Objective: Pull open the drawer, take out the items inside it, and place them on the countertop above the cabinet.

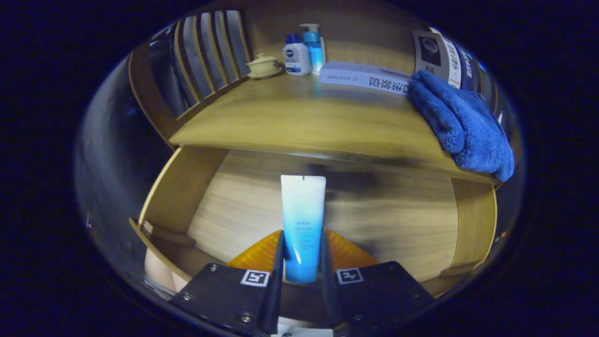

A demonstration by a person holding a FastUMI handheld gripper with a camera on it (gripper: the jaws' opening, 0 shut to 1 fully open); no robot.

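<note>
While clamped on both sides by the fingers (302, 262), the tube (302, 220), upright above the open drawer (327, 210).

Wooden countertop (290, 117) bears book (365, 76), blue towel (463, 124), bottles (304, 51) — teacup (263, 65) too

The furniture is a cabinet of light wood with a smooth countertop (299, 117). At the far left side of the top stands a slatted wooden rail (206, 51), and a plain wooden back panel (365, 28) closes the rear. Below the top, pale wooden boards (243, 196) with visible grain are seen. The light is dim and warm, and the surroundings are dark.
</note>
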